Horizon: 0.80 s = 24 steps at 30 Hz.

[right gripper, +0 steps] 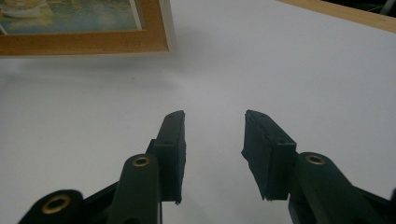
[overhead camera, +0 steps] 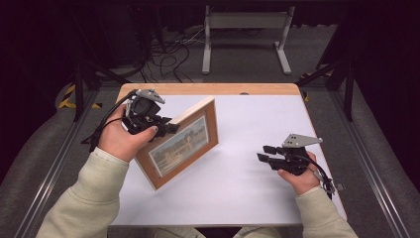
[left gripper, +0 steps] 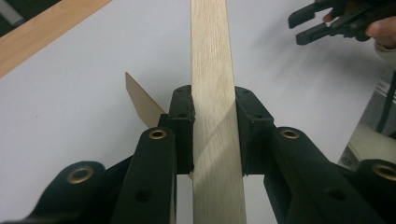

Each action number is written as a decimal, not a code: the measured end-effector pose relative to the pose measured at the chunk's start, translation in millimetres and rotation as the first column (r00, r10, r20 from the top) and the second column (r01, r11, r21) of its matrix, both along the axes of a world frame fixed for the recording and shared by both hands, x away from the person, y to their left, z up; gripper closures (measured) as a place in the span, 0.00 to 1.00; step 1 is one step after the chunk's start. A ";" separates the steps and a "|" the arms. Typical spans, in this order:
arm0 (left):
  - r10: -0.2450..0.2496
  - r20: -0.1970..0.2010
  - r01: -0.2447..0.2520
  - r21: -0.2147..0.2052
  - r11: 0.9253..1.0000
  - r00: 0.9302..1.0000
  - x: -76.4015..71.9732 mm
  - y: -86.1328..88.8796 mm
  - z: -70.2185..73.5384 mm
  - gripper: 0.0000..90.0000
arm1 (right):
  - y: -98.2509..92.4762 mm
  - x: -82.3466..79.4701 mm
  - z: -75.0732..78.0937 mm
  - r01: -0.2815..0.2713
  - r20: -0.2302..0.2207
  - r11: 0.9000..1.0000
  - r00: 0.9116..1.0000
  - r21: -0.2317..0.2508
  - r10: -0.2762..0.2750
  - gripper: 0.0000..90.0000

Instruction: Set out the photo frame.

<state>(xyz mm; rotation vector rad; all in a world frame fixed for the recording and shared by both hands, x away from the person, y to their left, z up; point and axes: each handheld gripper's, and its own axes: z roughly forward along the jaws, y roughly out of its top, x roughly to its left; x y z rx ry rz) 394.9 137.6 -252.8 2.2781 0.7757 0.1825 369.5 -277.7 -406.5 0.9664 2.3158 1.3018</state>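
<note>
Your left tool (overhead camera: 166, 126) clamps the picture frame's (overhead camera: 181, 144) top edge, tilted on the table (overhead camera: 257, 119); right tool (overhead camera: 265, 153), empty and well apart, gapes: frame could pivot and topple.

Lab: rig rails (overhead camera: 54, 163), floor cables (overhead camera: 168, 59)

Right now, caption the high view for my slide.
Left gripper clamps a tilted picture frame; right gripper open.

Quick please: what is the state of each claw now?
Left claw: closed on the top edge of the picture frame.
Right claw: open, holding nothing.
</note>
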 end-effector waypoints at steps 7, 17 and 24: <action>-0.136 0.006 0.136 0.029 0.990 0.991 7.0 -19.7 4.3 0.80 | -7.8 -4.2 -1.5 0.019 -0.003 1.000 1.000 0.004 -0.018 0.65; -0.334 0.015 0.334 0.020 0.942 0.942 18.8 -41.3 1.6 0.80 | -15.9 -8.4 -2.3 0.033 -0.004 0.999 0.999 0.007 -0.033 0.65; -0.462 0.029 0.460 0.065 0.886 0.886 19.4 -59.4 -2.3 0.80 | -20.9 -11.1 -2.5 0.047 -0.007 0.999 0.999 0.013 -0.047 0.65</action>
